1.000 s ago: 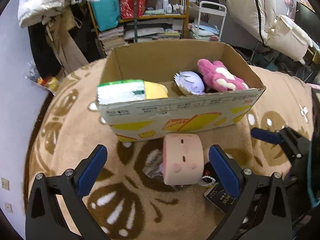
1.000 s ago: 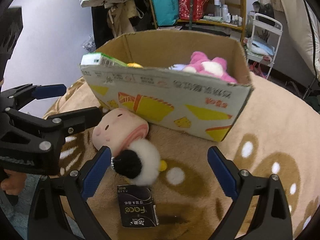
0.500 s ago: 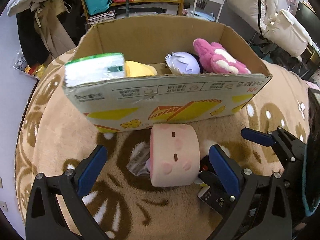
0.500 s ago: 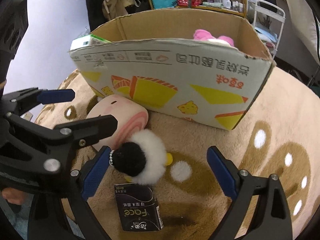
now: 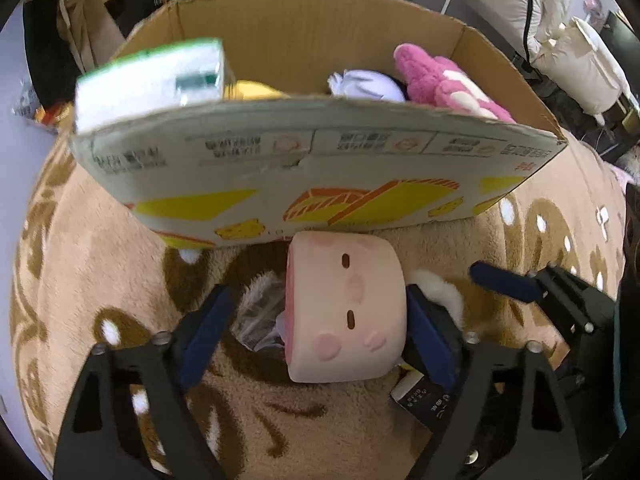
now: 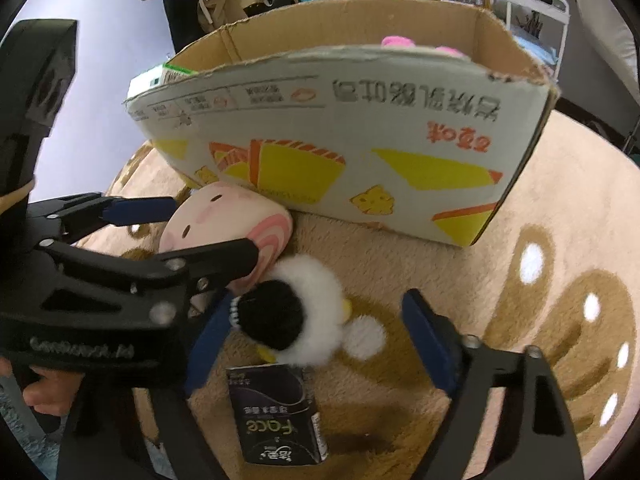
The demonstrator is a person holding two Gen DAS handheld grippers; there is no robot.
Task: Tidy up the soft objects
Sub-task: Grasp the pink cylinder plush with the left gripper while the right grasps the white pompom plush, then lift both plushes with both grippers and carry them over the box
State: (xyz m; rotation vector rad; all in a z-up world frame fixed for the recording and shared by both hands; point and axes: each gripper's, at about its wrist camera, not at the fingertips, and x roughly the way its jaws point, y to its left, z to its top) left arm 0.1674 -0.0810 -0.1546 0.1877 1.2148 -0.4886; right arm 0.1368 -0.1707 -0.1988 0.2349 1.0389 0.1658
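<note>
A pink roll-shaped plush with a face lies on the rug against the front of the cardboard box. My left gripper straddles it with its jaws closing. The right pad is at the plush's side and the left pad stands clear of it. A black-and-white fluffy toy lies beside the roll plush, and my right gripper is down around it, jaws closing, with the right pad still apart. The box holds a pink plush, a purple-white plush and a green-white pack.
A black tissue packet lies just in front of the fluffy toy. A clear plastic bag sits left of the roll plush. The beige patterned rug spreads all round. Shelves, hanging clothes and a white cart stand behind the box.
Both grippers have sunk closer to the rug, each over its own toy. Both pairs of jaws have narrowed. The box fills more of each view.
</note>
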